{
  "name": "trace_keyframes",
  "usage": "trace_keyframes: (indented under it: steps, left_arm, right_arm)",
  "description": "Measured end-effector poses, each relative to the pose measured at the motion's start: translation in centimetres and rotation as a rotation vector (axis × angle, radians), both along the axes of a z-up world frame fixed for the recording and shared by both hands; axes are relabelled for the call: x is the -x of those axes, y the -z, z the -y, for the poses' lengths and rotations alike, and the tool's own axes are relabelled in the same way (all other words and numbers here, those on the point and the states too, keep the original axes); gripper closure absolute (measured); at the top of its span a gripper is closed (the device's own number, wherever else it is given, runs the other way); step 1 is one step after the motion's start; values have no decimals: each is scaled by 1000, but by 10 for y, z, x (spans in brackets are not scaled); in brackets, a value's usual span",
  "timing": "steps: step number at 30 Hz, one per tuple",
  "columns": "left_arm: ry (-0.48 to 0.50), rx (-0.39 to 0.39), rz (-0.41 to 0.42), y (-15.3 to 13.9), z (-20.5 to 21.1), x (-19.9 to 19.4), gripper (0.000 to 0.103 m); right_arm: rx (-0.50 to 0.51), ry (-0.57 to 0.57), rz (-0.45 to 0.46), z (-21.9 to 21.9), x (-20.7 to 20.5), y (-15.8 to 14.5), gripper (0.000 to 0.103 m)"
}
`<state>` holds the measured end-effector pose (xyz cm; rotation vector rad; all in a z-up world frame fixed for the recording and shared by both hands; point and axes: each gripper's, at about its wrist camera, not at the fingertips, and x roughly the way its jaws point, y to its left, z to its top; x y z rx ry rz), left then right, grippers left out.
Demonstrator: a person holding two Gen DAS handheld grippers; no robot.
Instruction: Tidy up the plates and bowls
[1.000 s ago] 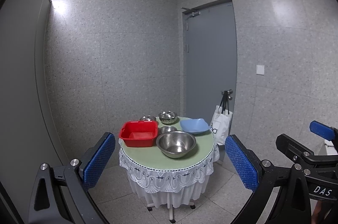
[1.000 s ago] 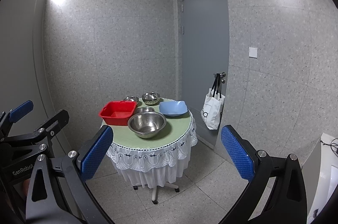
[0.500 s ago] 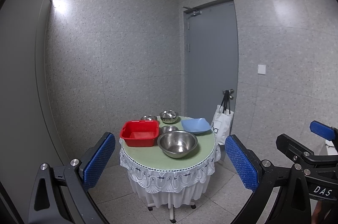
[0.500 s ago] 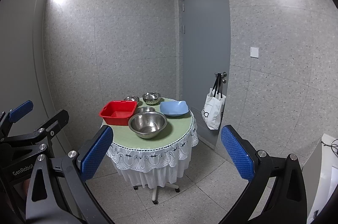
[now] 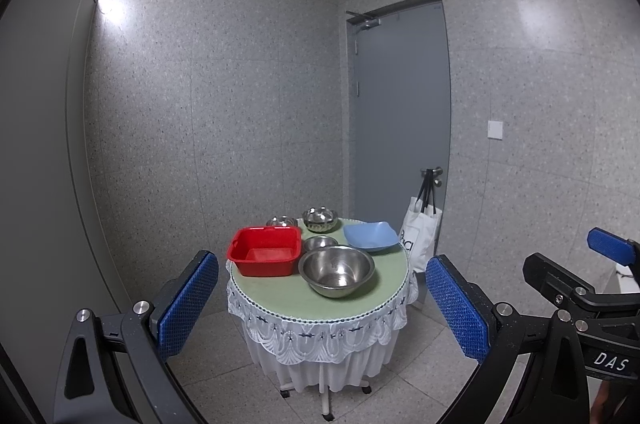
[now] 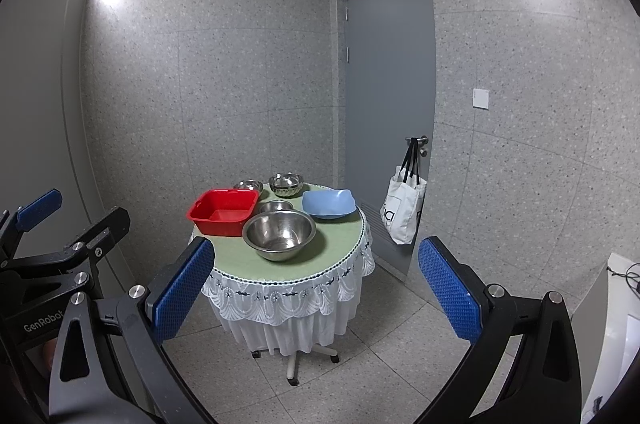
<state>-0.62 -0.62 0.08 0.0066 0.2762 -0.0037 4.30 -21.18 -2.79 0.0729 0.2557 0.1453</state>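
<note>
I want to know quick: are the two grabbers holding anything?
Left gripper: open, holding nothing.
Right gripper: open, holding nothing.

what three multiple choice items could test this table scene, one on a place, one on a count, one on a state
1. Where is the large round steel bowl?
A. at the near edge of the round table, beside the red rectangular plastic tub
B. inside the tub
C. on the floor

2. How many steel bowls are on the table?
A. two
B. four
C. six

3. What state are the left gripper and right gripper in?
A. both shut on bowls
B. one holds the blue squarish plastic dish
C. both open, empty

Key: 1 A, it stands right of the tub, nearest the camera. 2 B, one large and three small. 3 C, the blue pads stand wide apart, short of the table.
</note>
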Motion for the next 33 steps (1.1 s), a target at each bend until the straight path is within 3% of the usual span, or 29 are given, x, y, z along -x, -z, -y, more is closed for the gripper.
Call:
trace_keyframes:
  steps: [33]
  left_arm:
    - [15, 4, -36, 10, -8, -21, 0]
  right_arm:
    - [0, 4, -35, -9, -13, 8, 0]
